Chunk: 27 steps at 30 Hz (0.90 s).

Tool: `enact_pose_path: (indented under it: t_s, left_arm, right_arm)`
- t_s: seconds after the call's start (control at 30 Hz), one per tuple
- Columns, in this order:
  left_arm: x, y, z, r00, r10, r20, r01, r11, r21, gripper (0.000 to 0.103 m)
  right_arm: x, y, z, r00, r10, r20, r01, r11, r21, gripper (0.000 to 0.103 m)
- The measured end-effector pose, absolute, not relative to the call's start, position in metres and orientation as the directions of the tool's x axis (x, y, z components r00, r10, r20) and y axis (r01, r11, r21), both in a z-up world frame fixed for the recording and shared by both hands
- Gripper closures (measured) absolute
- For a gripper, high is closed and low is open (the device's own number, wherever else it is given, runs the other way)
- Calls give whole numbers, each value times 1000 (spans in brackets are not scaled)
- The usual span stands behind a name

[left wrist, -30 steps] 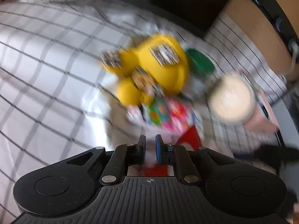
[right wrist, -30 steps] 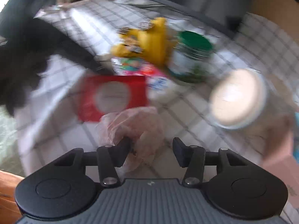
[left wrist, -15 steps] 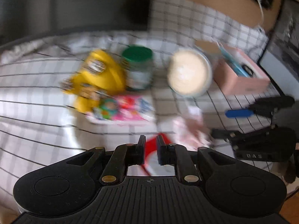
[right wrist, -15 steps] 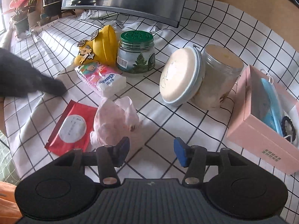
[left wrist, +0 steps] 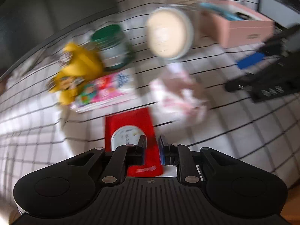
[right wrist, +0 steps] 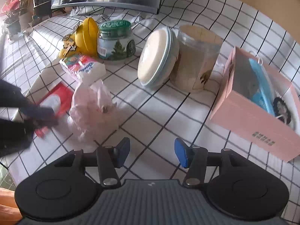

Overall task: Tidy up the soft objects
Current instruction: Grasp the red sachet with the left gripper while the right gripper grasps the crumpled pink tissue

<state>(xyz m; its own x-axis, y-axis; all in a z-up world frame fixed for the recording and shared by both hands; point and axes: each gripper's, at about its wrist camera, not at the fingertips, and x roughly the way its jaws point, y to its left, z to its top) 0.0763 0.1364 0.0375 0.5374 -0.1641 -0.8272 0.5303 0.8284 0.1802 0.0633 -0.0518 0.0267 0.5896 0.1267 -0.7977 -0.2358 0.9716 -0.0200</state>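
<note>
Red, flat and glossy, the foil sachet with a white round label [left wrist: 129, 129] lies on the checked worktop cloth [left wrist: 243, 127] in the left wrist view, right in front of the left tool [left wrist: 151, 146]. Its two fingers are nearly pressed together with a narrow gap, and the sachet shows through that gap; whether they pinch it I cannot tell, because the picture is blurred. Farther away and to the right lies the crumpled pink plastic bag [left wrist: 180, 95], and to the far left the colourful pack of tissues [left wrist: 105, 91].

From the right wrist view, the right tool [right wrist: 151, 152] is spread wide and holds nothing, above bare cloth. The pink bag [right wrist: 93, 108] is near it on the left, touching the red sachet [right wrist: 58, 99]. The open pink cardboard box [right wrist: 249, 123] stands on the right.

I judge the task barely started: the soft things are all loose on the cloth.
</note>
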Motion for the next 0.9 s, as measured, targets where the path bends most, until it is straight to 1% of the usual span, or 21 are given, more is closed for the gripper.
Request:
enact_pose_path:
  t_s: [0.07, 0.1, 0.13, 0.17, 0.27, 0.3, 0.33, 0.4, 0.5, 0.6, 0.7, 0.73, 0.87, 0.9]
  left_arm:
    - [80, 142, 38, 544, -140, -828, 494, 850, 181, 84]
    - [81, 144, 39, 544, -132, -829, 482, 857, 180, 84]
    - [83, 146, 39, 534, -131, -836, 475, 864, 168, 84]
    - [84, 147, 40, 524, -140, -840, 470, 871, 147, 87]
    - [92, 153, 40, 467, -214, -858, 445, 896, 19, 87]
    - [95, 155, 40, 448, -246, -859, 434, 900, -32, 83]
    - [97, 156, 40, 437, -273, -857, 430, 900, -68, 81]
    - [100, 155, 40, 424, -296, -856, 446, 891, -88, 80]
    - [96, 148, 41, 419, -282, -863, 494, 869, -45, 80]
    - [92, 147, 48, 444, -259, -858, 495, 869, -5, 79]
    - [93, 147, 52, 523, -124, -843, 471, 866, 165, 79]
    - [96, 148, 52, 527, -104, -843, 466, 866, 184, 79]
    - [106, 154, 45, 471, -110, -875, 461, 876, 138, 78]
    - [106, 154, 45, 471, -124, -874, 465, 876, 127, 77]
  right_arm:
    - [63, -52, 21, 575, 144, -805, -241, 971, 2, 50]
    - [61, -53, 20, 588, 149, -795, -233, 972, 10, 45]
    - [60, -54, 19, 590, 151, -793, -231, 973, 14, 43]
    - [60, -54, 18, 592, 155, -791, -231, 973, 18, 42]
    - [59, -56, 18, 594, 166, -787, -227, 973, 34, 40]
    - [60, -56, 18, 595, 168, -786, -225, 974, 38, 38]
    - [59, -57, 18, 597, 168, -784, -223, 974, 39, 37]
    - [57, -56, 17, 604, 168, -779, -221, 975, 39, 36]
    - [56, -56, 16, 612, 169, -773, -221, 974, 38, 32]
    - [54, -55, 15, 617, 169, -769, -221, 975, 38, 30]
    - [53, -54, 14, 622, 167, -765, -215, 976, 38, 29]
    - [53, -54, 14, 624, 166, -764, -213, 976, 38, 28]
    - [51, -53, 13, 626, 165, -762, -211, 977, 38, 26]
    - [51, -53, 13, 626, 165, -762, -212, 977, 38, 25]
